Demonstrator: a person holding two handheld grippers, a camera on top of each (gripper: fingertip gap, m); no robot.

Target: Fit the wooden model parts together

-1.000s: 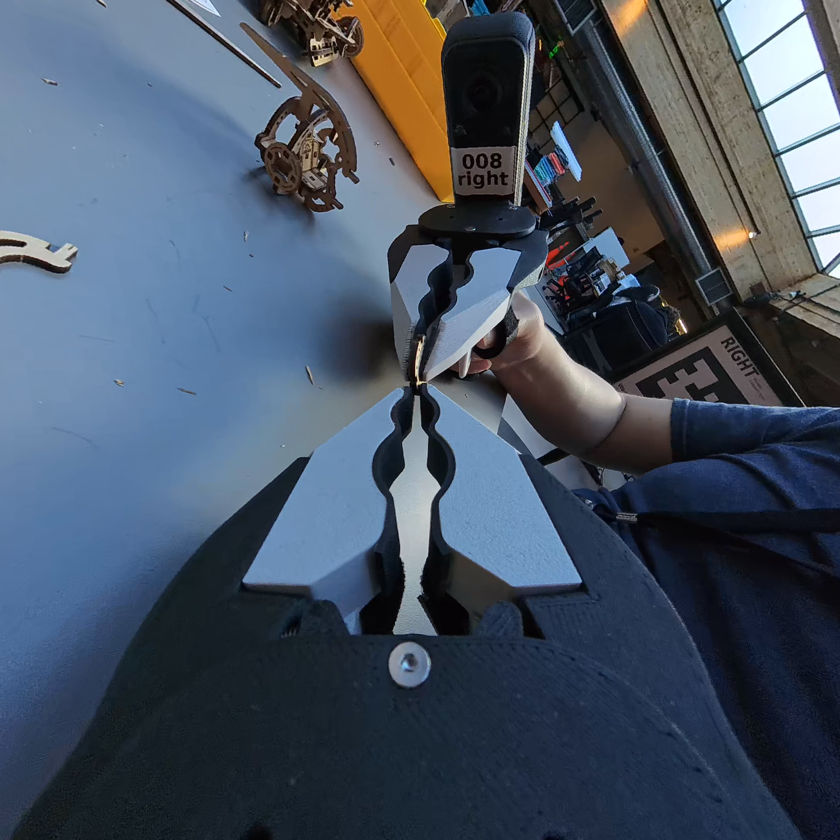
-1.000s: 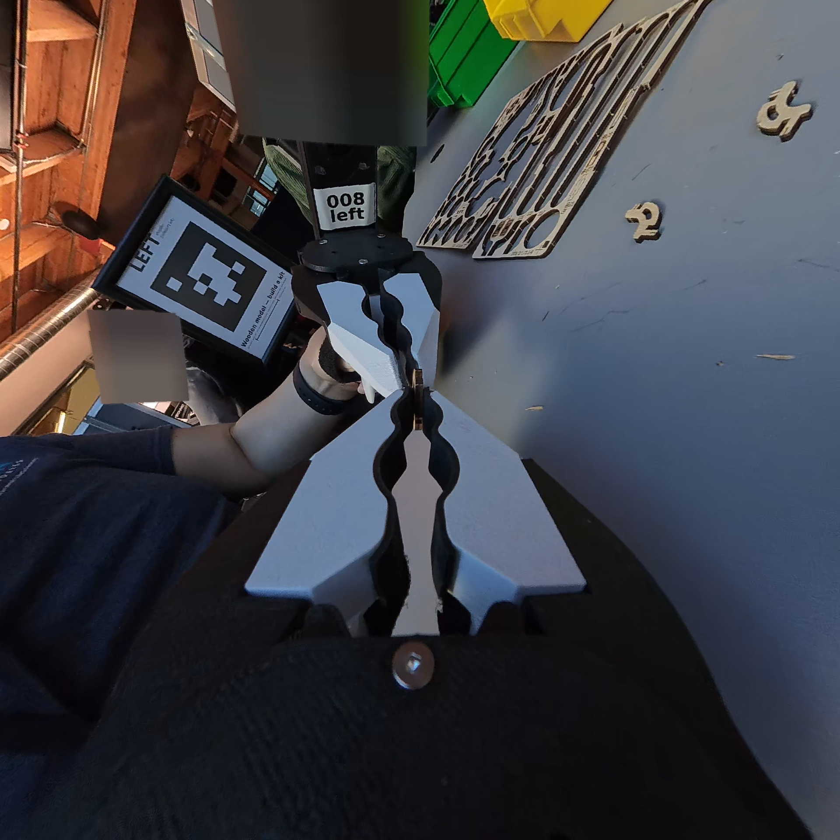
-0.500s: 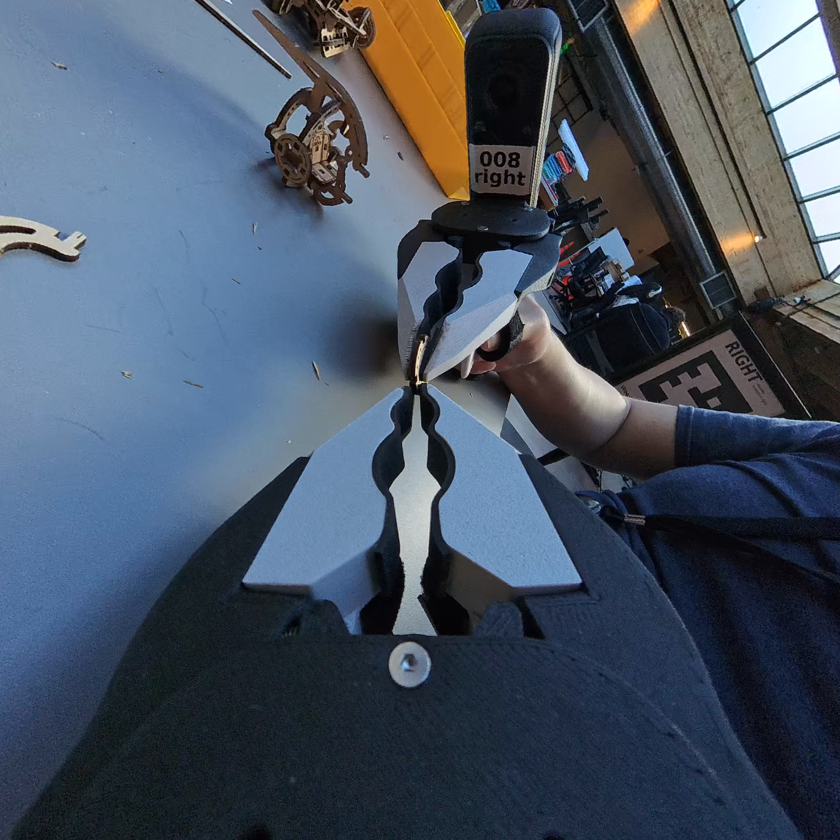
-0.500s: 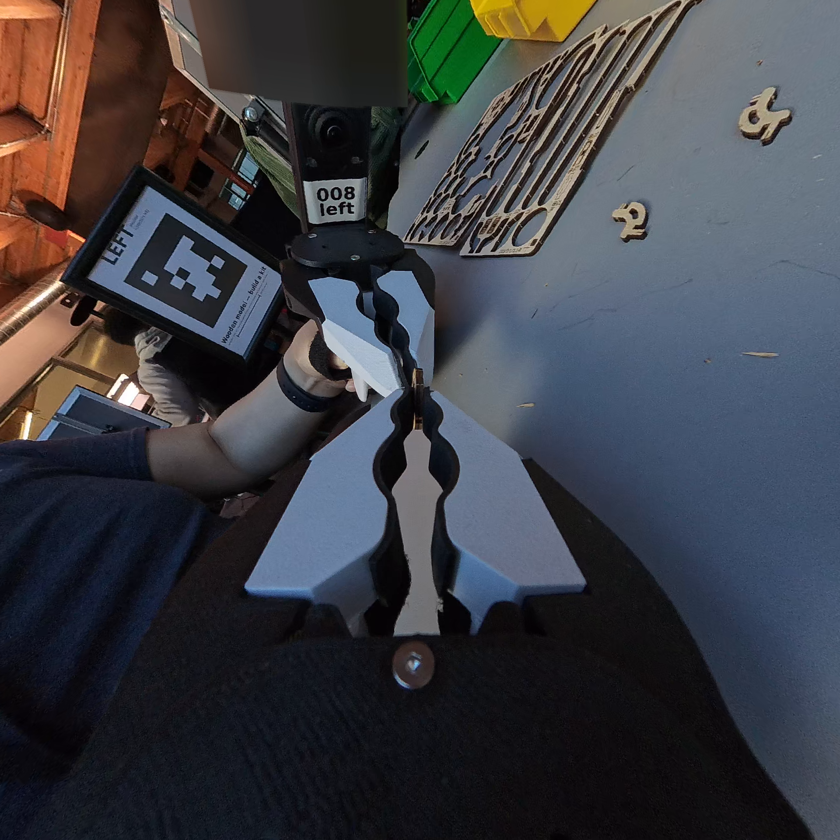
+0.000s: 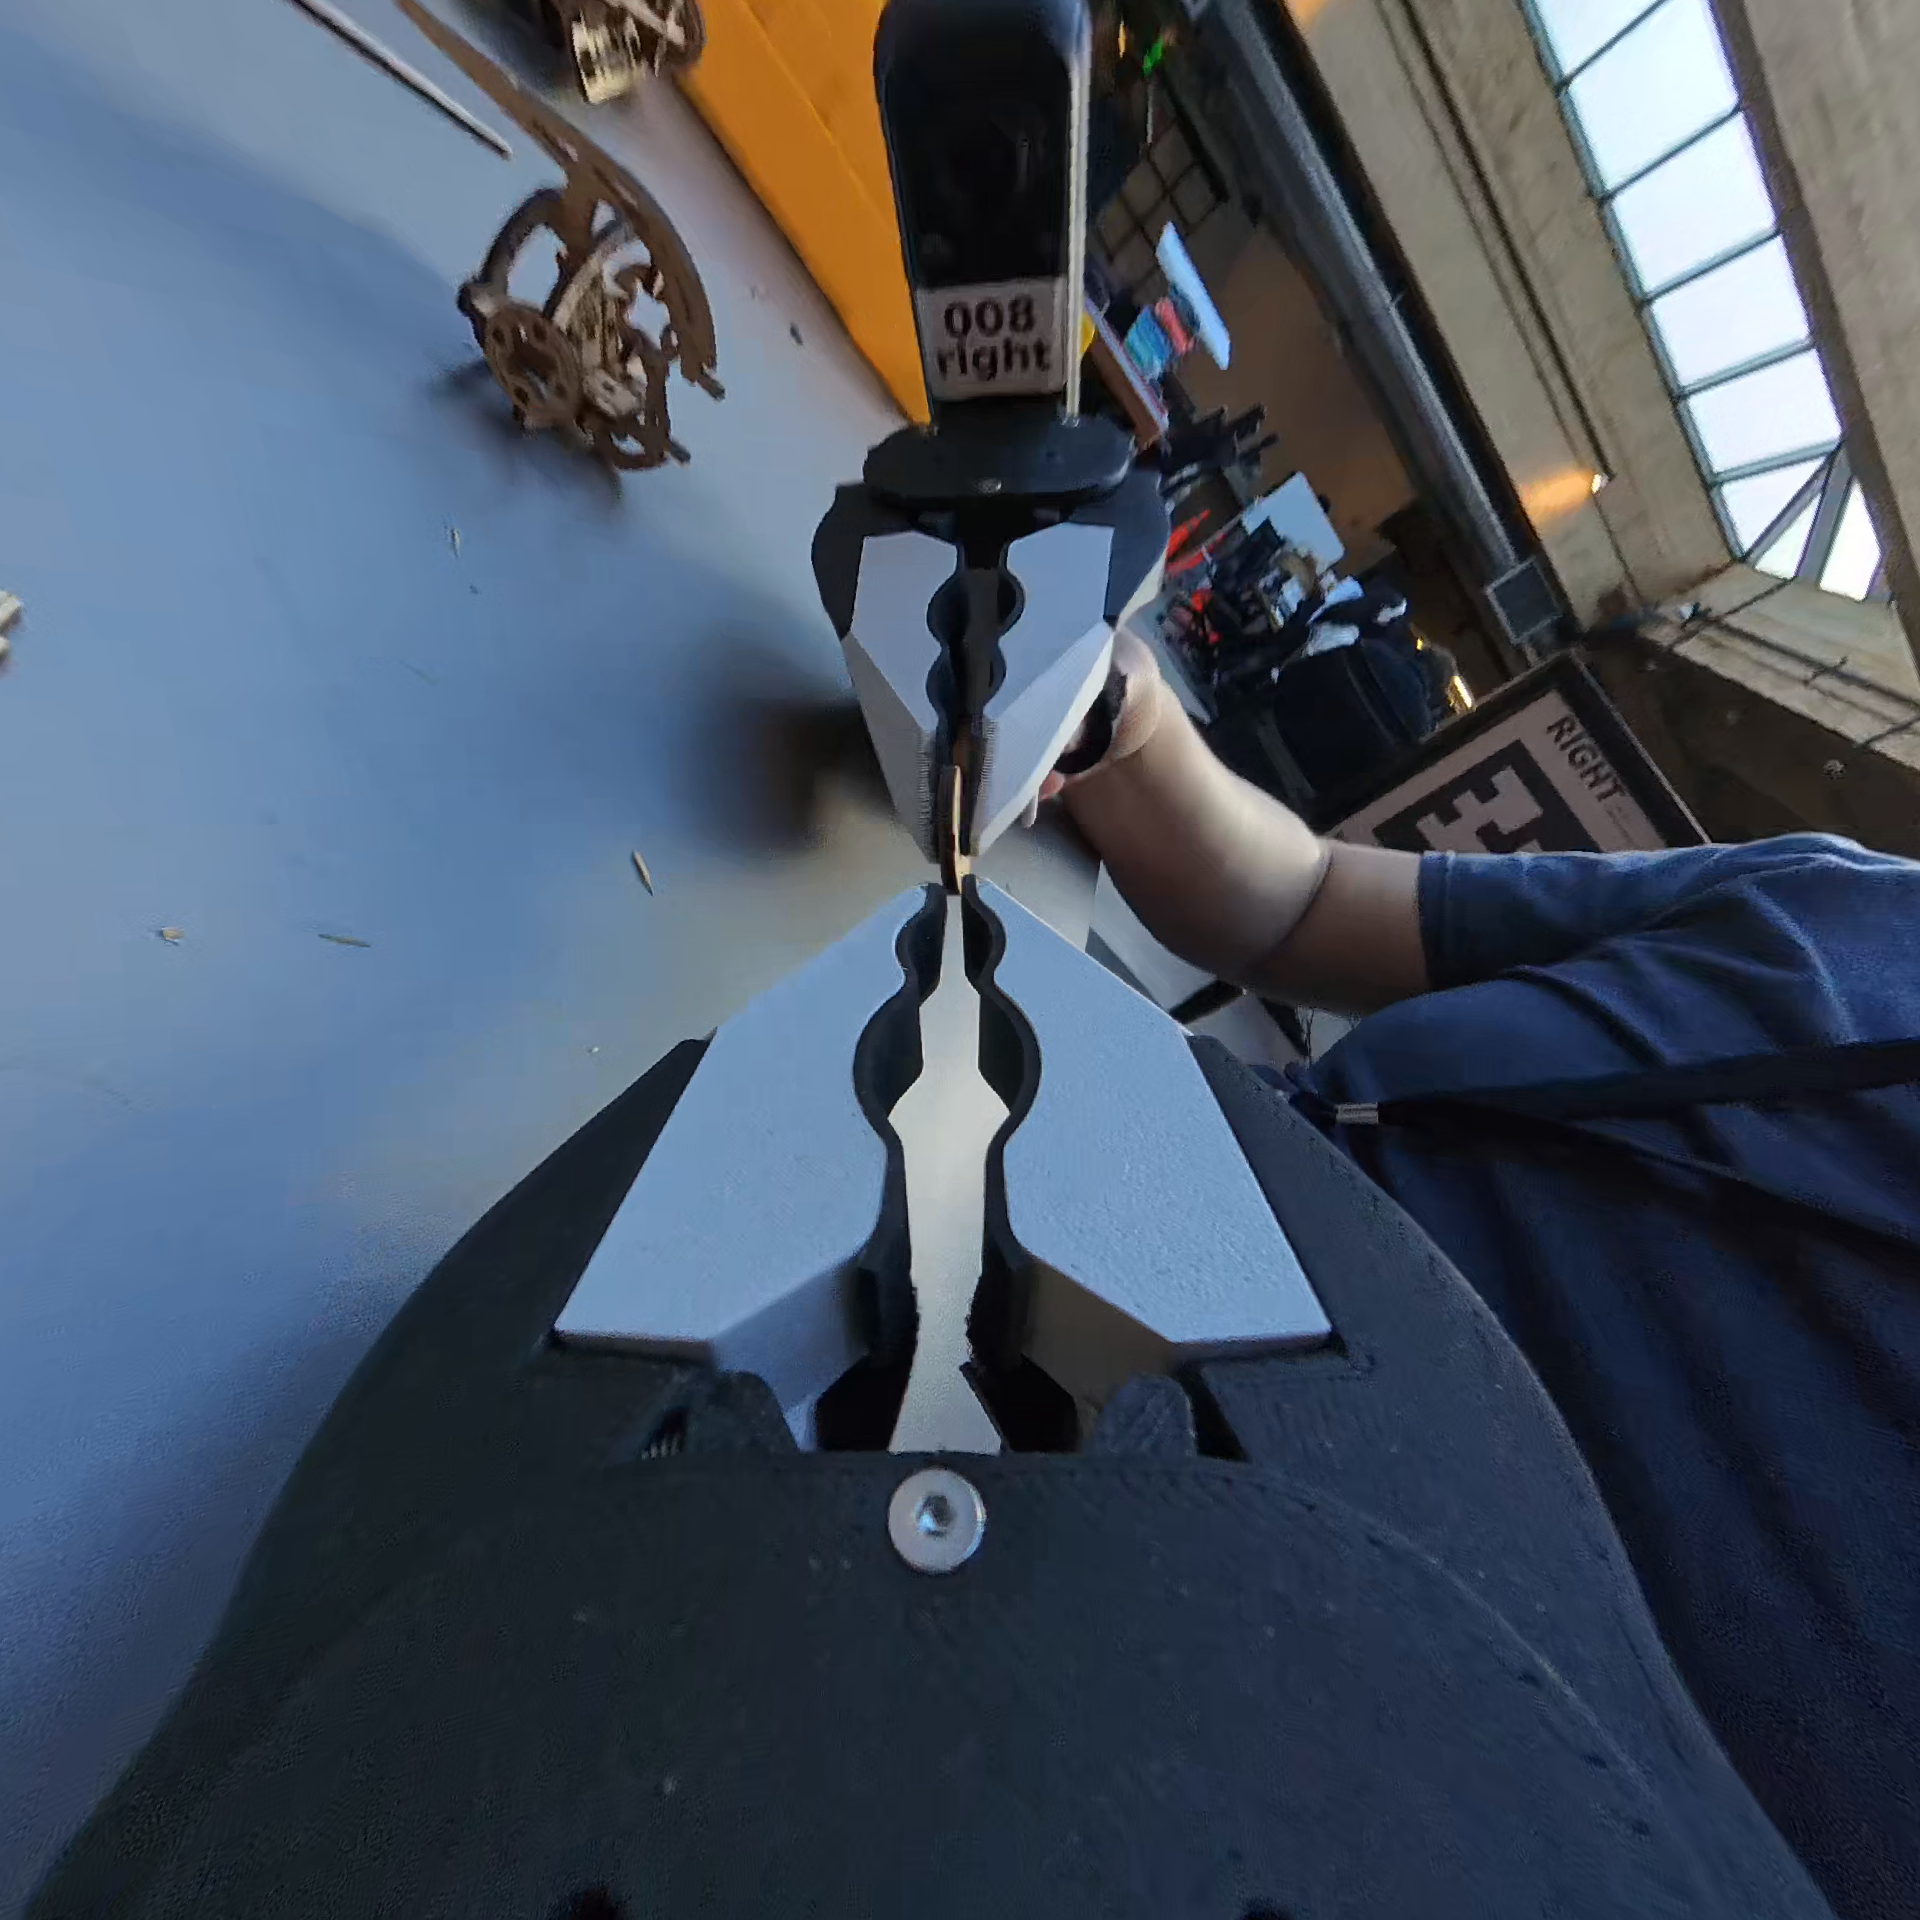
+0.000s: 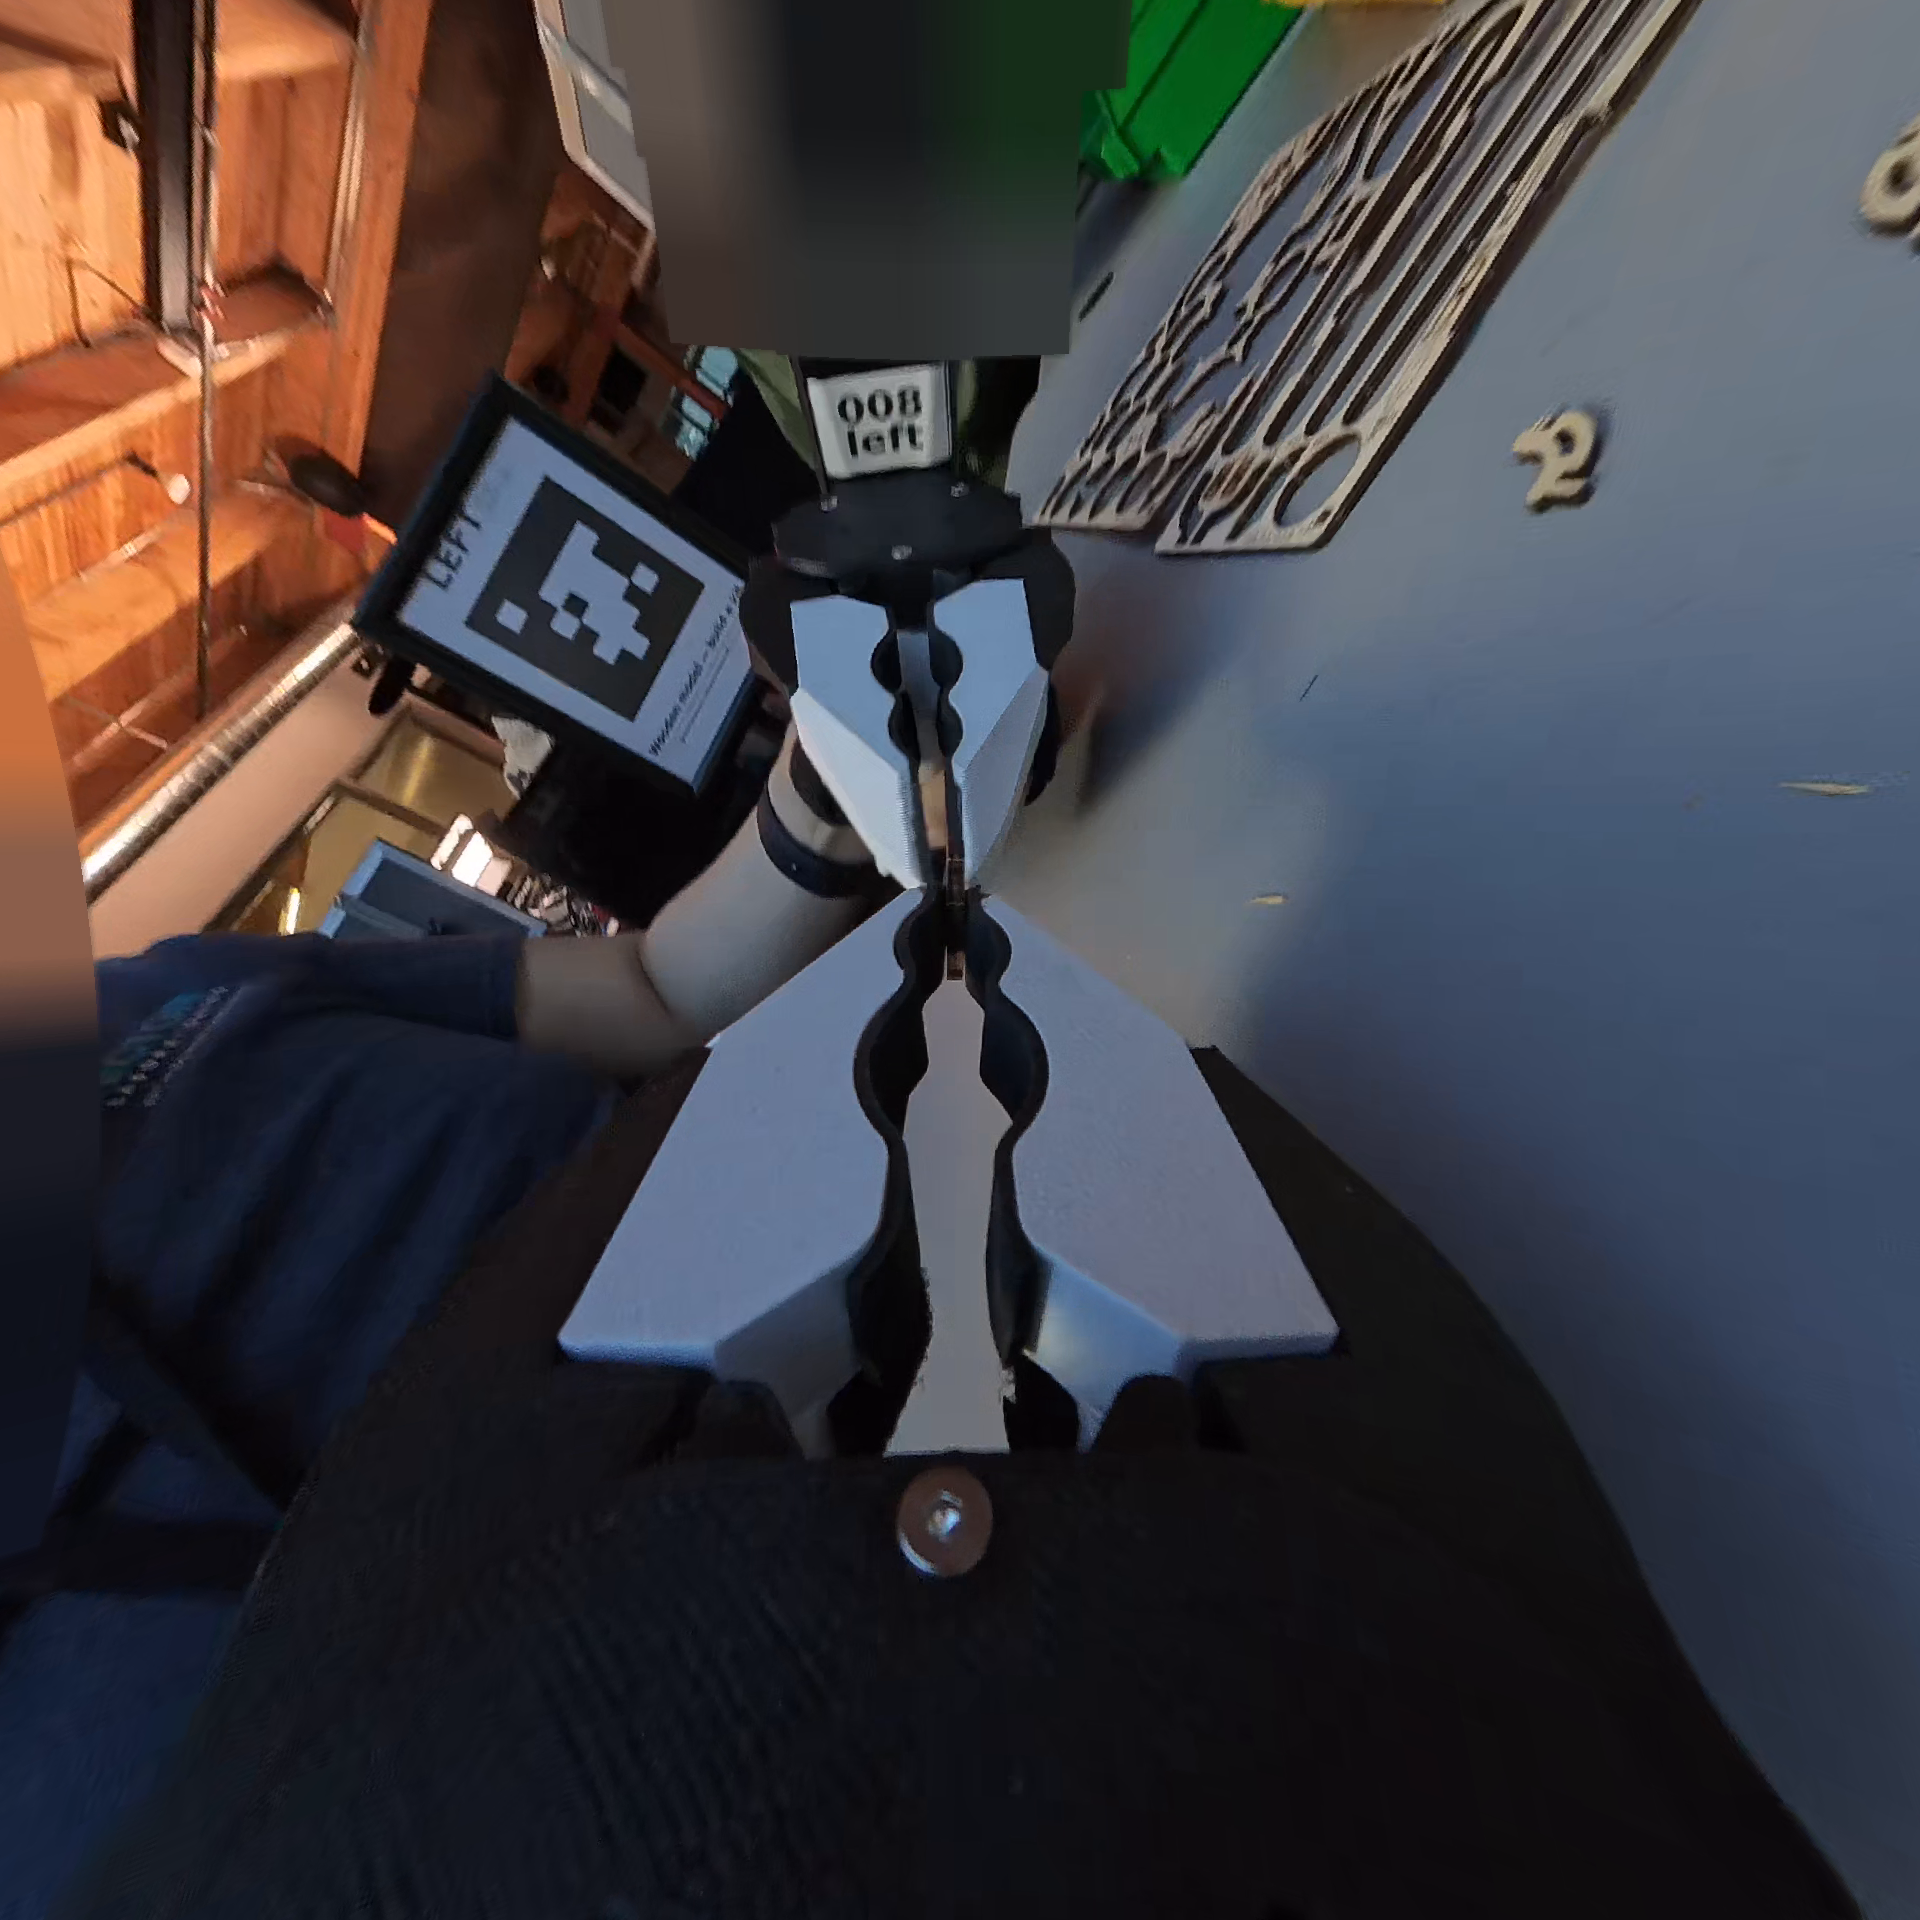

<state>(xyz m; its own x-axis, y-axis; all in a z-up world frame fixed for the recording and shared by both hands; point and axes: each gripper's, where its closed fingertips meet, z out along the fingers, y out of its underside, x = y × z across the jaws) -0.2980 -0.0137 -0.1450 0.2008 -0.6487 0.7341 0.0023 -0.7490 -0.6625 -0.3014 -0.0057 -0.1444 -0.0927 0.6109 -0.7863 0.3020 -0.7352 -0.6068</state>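
Wooden sliver (image 5: 948,821), thin and edge-on, sits pinched at the tip of the right tool (image 5: 956,831), which a second ago stood canted and now faces the left tool (image 5: 954,891) squarely, tip to tip above the grey worktop (image 5: 260,727). That alignment suggests the joining push is close. The left tool is clenched too; on what, I cannot tell (its tips hide it). Only the left view shows the half-built model (image 5: 582,343) at 11 o'clock; only the right view shows the cut-out sheet (image 6: 1299,343) at 1 o'clock.
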